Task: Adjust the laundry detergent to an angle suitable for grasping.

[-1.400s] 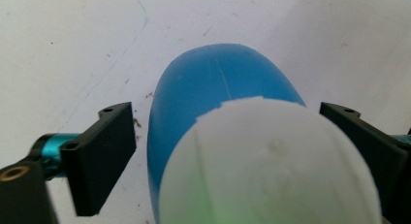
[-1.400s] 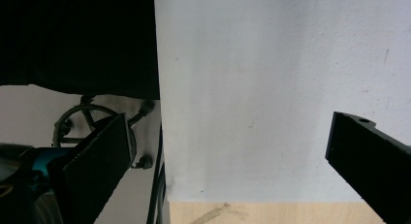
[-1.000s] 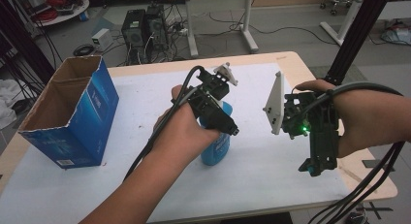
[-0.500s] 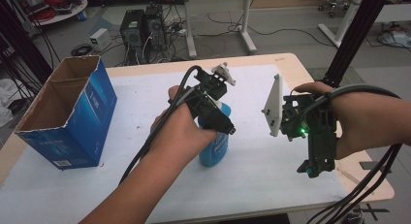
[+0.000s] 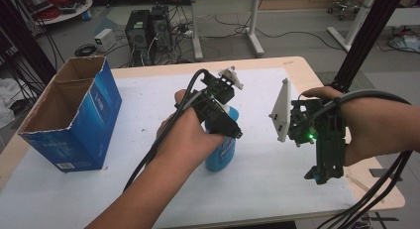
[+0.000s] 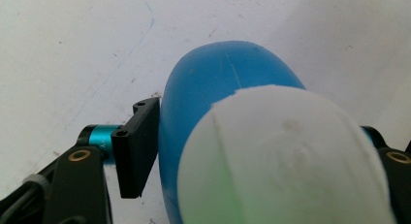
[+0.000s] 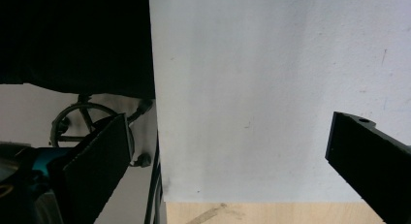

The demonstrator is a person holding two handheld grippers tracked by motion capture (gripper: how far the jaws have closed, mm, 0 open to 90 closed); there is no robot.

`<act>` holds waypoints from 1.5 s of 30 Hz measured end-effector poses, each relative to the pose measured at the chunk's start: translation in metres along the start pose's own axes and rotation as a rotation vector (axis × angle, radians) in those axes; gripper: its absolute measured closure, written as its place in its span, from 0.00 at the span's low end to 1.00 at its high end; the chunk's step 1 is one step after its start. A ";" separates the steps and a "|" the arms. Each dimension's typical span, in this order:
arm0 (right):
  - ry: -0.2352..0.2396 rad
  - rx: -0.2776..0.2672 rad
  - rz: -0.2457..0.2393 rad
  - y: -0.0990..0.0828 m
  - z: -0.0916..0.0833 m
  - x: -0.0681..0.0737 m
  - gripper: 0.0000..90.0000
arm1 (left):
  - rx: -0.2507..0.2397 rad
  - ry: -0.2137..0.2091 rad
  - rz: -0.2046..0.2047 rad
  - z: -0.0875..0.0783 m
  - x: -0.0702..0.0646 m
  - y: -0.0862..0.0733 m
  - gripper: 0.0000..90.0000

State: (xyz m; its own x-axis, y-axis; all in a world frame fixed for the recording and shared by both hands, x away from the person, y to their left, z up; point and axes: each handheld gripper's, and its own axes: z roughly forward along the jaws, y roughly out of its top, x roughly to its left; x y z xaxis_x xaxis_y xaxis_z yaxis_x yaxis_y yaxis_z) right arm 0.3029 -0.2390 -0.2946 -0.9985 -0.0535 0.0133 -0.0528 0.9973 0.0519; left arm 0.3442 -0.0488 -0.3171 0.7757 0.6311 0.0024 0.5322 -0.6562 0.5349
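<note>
The left gripper [image 5: 221, 124], fingers [image 6: 138, 146] having just been closing, is clamped on the blue spray bottle [image 5: 221, 152] standing mid-counter [image 5: 148, 189], while the right gripper [image 5: 324, 172] hovers well apart, fingers [image 7: 368, 151] spread wide.

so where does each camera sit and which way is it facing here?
High view: fixed above the person's side, looking forward and down at the table, box and bottle; both forearms, left hand-held gripper and right hand-held gripper show.
Left gripper view: rides the left hand-held gripper, looking down on the bottle; black jaws at its sides.
Right gripper view: rides the right hand-held gripper, facing the table edge, jaws apart.
Shared: bottle in high and left gripper views.
</note>
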 end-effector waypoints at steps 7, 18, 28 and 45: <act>0.001 0.000 -0.003 0.001 0.001 -0.001 0.02 | 0.000 -0.008 0.005 0.000 -0.001 0.000 0.38; -0.002 -0.002 -0.001 0.000 0.001 -0.001 0.02 | 0.008 0.009 0.017 0.001 -0.003 0.000 0.42; -0.013 -0.016 -0.002 0.001 0.000 0.002 0.02 | 0.038 -0.001 0.070 -0.011 0.002 -0.001 0.42; -0.020 -0.014 -0.021 0.012 -0.002 0.008 0.02 | 0.060 -0.114 0.214 -0.066 0.025 0.005 0.42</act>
State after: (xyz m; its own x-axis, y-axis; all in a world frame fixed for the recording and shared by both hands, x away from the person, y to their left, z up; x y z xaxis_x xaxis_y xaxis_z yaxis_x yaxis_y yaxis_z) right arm 0.2939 -0.2274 -0.2919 -0.9972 -0.0737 -0.0082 -0.0741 0.9951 0.0655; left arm 0.3439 -0.0090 -0.2589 0.9045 0.4264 0.0128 0.3682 -0.7957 0.4809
